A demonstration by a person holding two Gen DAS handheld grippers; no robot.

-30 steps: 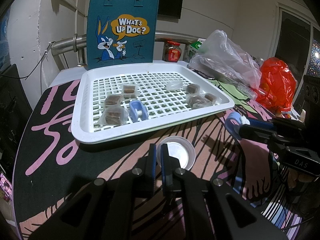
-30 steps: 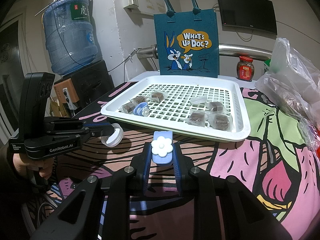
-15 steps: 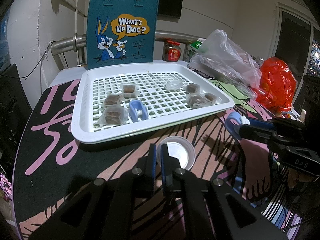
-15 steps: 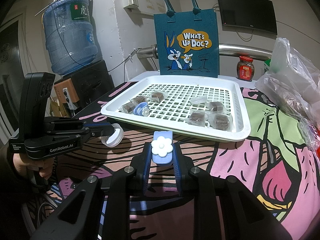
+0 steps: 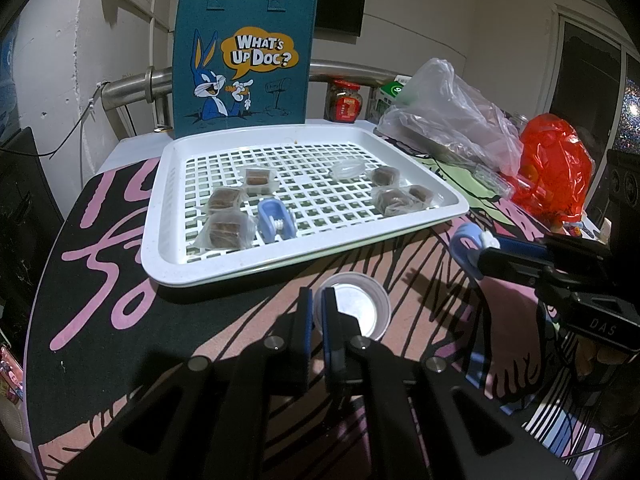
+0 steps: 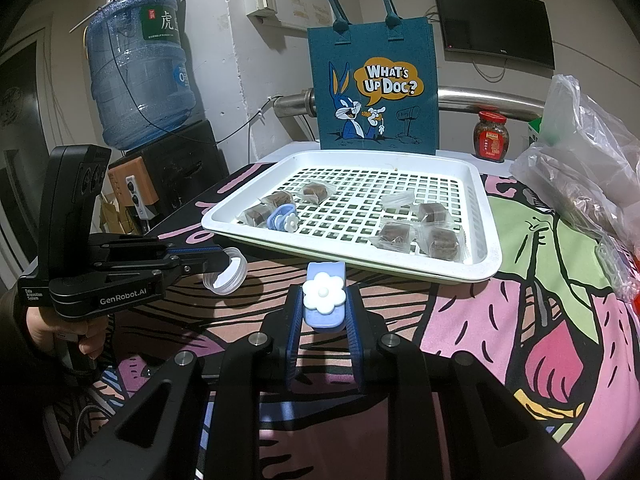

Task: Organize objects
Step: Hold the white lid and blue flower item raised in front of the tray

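Left wrist view, low centre: the left gripper has its fingers clamped on the rim of a small clear cup, held just in front of the white slotted tray. Right wrist view, centre: the right gripper has its fingers closed on a pale blue clip with a white flower, also short of the tray's near rim. A matching blue clip already lies in the tray among wrapped brown sweets, some left, some right.

Both items look picked up and waiting, so the step in hand seems to be carrying them to their places. The next move probably calls for bringing the flower clip over the tray rim beside its twin, and setting the cup down upright.

A bench under a pink, black and green cartoon cloth carries everything. Behind the tray stands a teal tote bag; a water bottle sits upper left, plastic bags at right.
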